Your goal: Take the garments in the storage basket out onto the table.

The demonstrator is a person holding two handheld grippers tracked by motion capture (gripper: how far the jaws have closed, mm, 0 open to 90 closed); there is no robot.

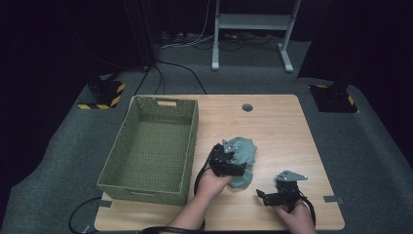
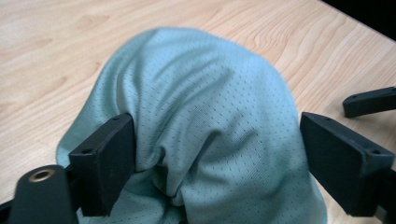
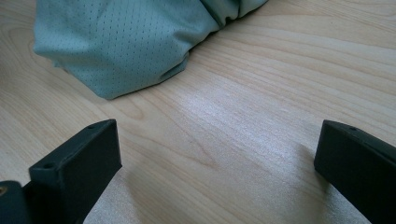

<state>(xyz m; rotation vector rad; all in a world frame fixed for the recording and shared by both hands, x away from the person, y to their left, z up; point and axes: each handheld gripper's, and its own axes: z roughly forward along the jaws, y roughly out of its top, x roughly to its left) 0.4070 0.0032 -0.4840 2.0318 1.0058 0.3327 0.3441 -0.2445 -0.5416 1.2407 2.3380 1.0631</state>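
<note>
The green cloth [image 2: 201, 121] lies bunched on the tabletop [image 1: 272, 122] between the left gripper [image 1: 234, 163]'s parted fingers [image 2: 105, 161], not gripped; the right gripper [image 1: 272, 195] gapes empty nearby; the basket [image 1: 124, 158] holds nothing.

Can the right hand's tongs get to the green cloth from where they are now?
Probably yes: the right tongs stand open, with bare table between them and the cloth, and nothing in the way.
</note>
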